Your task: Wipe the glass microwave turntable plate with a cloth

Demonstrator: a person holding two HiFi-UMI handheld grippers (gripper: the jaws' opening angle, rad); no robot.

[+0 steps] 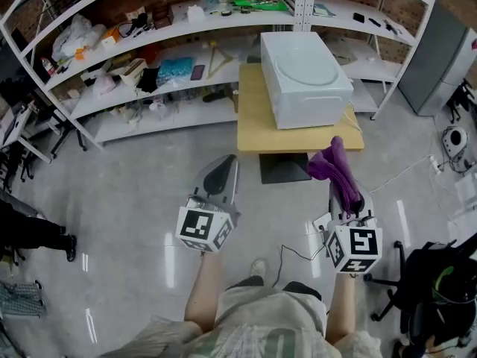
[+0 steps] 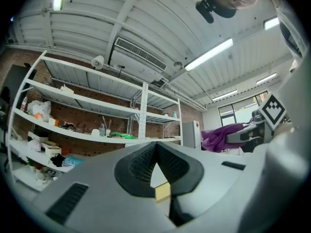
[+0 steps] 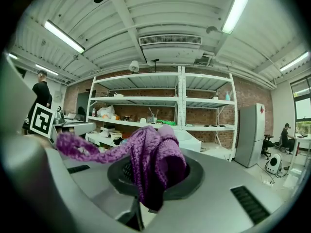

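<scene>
Well short of the table | step: approach, wiping not begun | right gripper fingers clamped on purple cloth | left gripper fingers closed, empty | plate unseen, likely inside microwave | next: step closer, get at plate

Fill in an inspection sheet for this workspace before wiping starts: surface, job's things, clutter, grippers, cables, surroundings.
Surface: wooden table, holding a white microwave.
Job's things: purple cloth held up; glass plate: nothing seen.
Clutter: nothing seen on the table; shelves behind are crowded.
Grippers: left gripper fingers together, empty; right gripper shut on the cloth.
Cables: thin cable on the floor near the person's foot.
Surroundings: grey fridge, office chair, another person at the left edge.
</scene>
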